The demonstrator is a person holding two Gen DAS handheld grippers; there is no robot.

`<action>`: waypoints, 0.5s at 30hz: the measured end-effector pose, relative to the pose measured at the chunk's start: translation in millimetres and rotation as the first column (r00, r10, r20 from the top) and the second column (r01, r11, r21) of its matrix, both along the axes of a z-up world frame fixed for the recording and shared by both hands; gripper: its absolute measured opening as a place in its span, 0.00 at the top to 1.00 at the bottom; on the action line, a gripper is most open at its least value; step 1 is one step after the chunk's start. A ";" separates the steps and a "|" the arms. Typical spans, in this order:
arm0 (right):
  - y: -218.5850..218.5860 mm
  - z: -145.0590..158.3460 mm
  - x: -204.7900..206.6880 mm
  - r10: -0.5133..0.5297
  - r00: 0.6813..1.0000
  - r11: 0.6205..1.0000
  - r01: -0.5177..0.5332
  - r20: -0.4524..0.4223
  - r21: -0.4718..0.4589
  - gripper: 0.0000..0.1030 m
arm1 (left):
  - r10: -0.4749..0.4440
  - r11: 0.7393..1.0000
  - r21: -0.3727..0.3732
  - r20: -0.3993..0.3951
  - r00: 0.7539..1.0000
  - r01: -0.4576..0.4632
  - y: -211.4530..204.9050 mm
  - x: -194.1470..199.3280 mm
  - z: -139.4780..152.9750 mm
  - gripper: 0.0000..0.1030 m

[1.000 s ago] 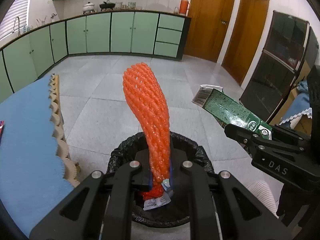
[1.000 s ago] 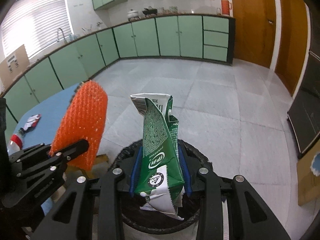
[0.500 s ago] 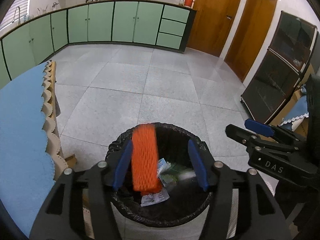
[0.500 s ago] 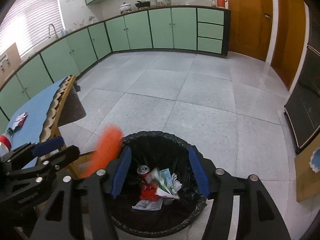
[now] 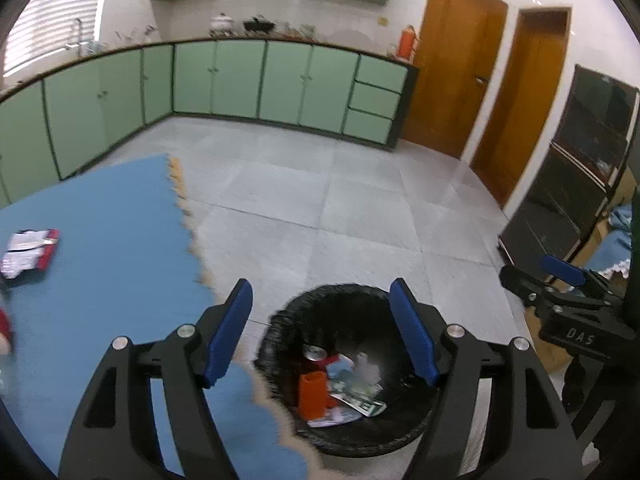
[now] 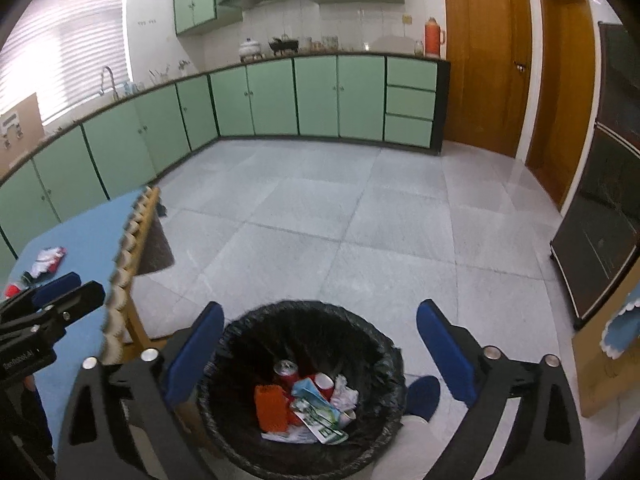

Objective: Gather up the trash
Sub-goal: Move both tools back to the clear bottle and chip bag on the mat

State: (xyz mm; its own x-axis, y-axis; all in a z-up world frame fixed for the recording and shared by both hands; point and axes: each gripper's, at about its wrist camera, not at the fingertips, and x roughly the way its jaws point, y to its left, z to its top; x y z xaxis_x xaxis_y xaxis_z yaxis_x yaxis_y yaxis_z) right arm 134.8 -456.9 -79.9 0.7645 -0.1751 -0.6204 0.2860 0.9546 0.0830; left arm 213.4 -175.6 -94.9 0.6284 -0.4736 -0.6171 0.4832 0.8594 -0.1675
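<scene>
A black-lined trash bin (image 5: pixel 280 320) (image 6: pixel 384 344) stands on the floor beside the blue table. Inside lie the orange foam net (image 5: pixel 313 395) (image 6: pixel 272 407), the green carton (image 5: pixel 360 398) (image 6: pixel 322 420), a red can (image 6: pixel 286 372) and other scraps. My left gripper (image 5: pixel 320 320) is open and empty above the bin's left rim. My right gripper (image 6: pixel 320 340) is open and empty above the bin. A red and white wrapper (image 5: pixel 30 254) (image 6: pixel 50 260) lies on the blue table (image 5: pixel 100 260) (image 6: pixel 80 240).
Green kitchen cabinets (image 6: pixel 280 100) line the far wall. Two wooden doors (image 5: pixel 452 80) are at the back right. A dark glass cabinet (image 5: pixel 576 180) stands at the right. A red-capped object (image 6: pixel 12 290) is at the table's left edge. The floor is grey tile.
Both grippers opened and dropped the orange net and the green carton into the bin. Both grippers then tilted up, the left shifting over the table edge.
</scene>
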 end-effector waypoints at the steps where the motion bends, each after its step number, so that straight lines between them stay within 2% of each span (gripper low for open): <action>1: 6.8 4.9 -1.2 0.012 1.000 1.000 -0.012 0.017 0.004 0.06 | 0.014 1.000 -0.001 0.010 1.000 -0.014 7.1 -1.8 4.2 0.33; 9: 69.3 26.8 -1.7 0.132 0.986 0.991 -0.131 0.098 -0.017 0.06 | 0.162 0.986 0.019 0.092 0.983 -0.164 83.4 -20.6 28.2 0.31; 15: 125.8 27.6 10.4 0.251 0.962 0.968 -0.250 0.106 -0.025 0.06 | 0.315 0.944 0.056 0.136 0.939 -0.325 150.0 -24.4 34.6 0.30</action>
State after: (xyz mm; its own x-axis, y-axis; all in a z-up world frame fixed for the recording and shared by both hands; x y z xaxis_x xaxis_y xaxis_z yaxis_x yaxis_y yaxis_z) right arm 145.2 -331.1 -52.4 0.8469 0.0240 -0.5312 0.0276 0.9957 0.0889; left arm 189.0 -25.6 -60.3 0.8124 -0.1895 -0.5515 0.1935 0.9797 -0.0515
